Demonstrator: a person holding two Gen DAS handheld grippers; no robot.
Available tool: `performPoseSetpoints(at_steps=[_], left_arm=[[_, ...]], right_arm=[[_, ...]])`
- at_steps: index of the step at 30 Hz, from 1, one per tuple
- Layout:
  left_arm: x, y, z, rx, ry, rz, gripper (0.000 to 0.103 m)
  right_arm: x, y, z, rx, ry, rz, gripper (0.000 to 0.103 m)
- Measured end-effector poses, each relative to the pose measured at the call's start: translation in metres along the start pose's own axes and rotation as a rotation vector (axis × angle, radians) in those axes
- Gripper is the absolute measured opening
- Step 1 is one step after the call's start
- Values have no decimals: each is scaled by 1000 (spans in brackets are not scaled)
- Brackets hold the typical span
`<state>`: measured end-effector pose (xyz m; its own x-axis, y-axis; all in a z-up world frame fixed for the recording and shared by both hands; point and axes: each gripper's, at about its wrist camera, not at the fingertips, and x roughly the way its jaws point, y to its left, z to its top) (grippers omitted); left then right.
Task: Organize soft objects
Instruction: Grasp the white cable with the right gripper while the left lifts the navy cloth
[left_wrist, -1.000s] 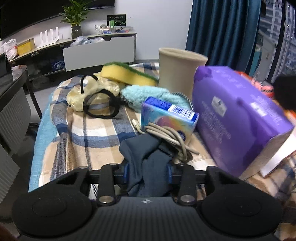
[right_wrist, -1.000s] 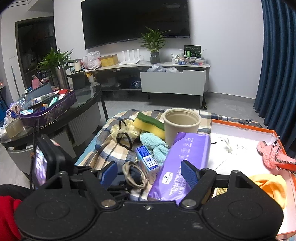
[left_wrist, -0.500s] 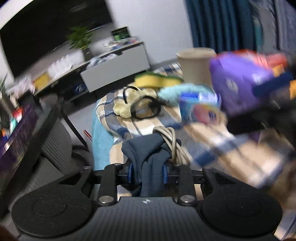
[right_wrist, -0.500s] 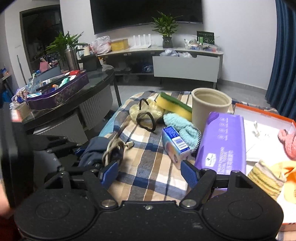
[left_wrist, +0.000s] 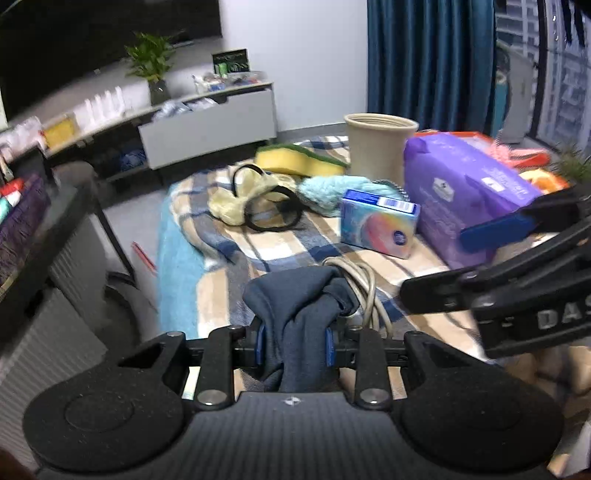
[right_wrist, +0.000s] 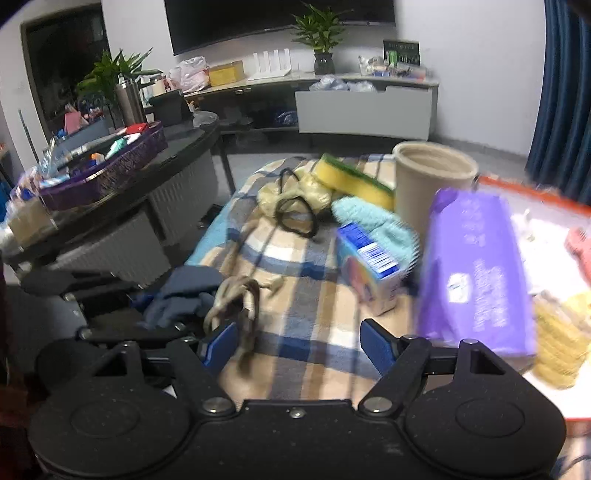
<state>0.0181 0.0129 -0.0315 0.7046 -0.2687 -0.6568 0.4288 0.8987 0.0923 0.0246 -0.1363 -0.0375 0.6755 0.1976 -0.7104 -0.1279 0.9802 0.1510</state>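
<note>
Since the earlier frame: L gripper (left_wrist: 293, 349) has lifted the navy cloth (left_wrist: 299, 306) up off the plaid blanket (left_wrist: 236, 254) and pulled it toward lower left, and the beige cord (left_wrist: 364, 291) came along w/ it; R gripper has swung in from the right.

Left wrist view: L fingers closed on the cloth, bottom centre, pads pinching the bunched fabric w/ the rest piled above them. Cord loops sit just right of the cloth, touching it, prob. snagged in the fold. R gripper's black body fills the right edge, one blue pad (left_wrist: 496, 229) showing mid right in front of the purple pack (left_wrist: 465, 192). Tissue box (left_wrist: 378, 221), cup (left_wrist: 380, 147), sponge (left_wrist: 299, 162) further back, upper centre.

Right wrist view: R gripper (right_wrist: 299, 347) fingers spread wide, nothing between them but blanket. Cloth lies lower left of frame, outside the left finger (right_wrist: 218, 345). Cord (right_wrist: 236, 302) sits right at that left finger, its long axis running up-frame, roughly along the way the fingers point. Orange tray (right_wrist: 535, 190) w/ white floor at far right, some soft bits already in it.

Key relation: cord is nearer R than anything else, but off to frame left of the gap, not inside it. My read: R needs to shift left so the loops fall between the fingers, then pull cord free of cloth.
</note>
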Motion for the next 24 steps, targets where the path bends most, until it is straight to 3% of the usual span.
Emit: performPoseSetpoints(at_steps=[2, 5, 9, 12, 16, 21, 23, 24], left_arm=[[5, -4, -4, 35, 12, 28, 30], [5, 3, -7, -4, 9, 10, 30], [4, 8, -8, -12, 5, 13, 30], [1, 16, -9, -45, -6, 37, 30], [-7, 38, -7, -162, -46, 9, 30], [-9, 45, -4, -192, -63, 4, 31], [-8, 46, -4, -193, -62, 4, 31], [-8, 46, -4, -192, -61, 4, 31]], right_arm=[[4, 0, 1, 52, 3, 40, 88], [9, 4, 0, 68, 12, 80, 88], [17, 13, -4, 24, 27, 21, 88], [18, 14, -6, -12, 16, -108, 84], [21, 4, -7, 28, 33, -98, 84], [29, 9, -10, -6, 6, -45, 84], [34, 15, -9, -34, -4, -25, 78], [37, 19, -7, -52, -8, -7, 67]])
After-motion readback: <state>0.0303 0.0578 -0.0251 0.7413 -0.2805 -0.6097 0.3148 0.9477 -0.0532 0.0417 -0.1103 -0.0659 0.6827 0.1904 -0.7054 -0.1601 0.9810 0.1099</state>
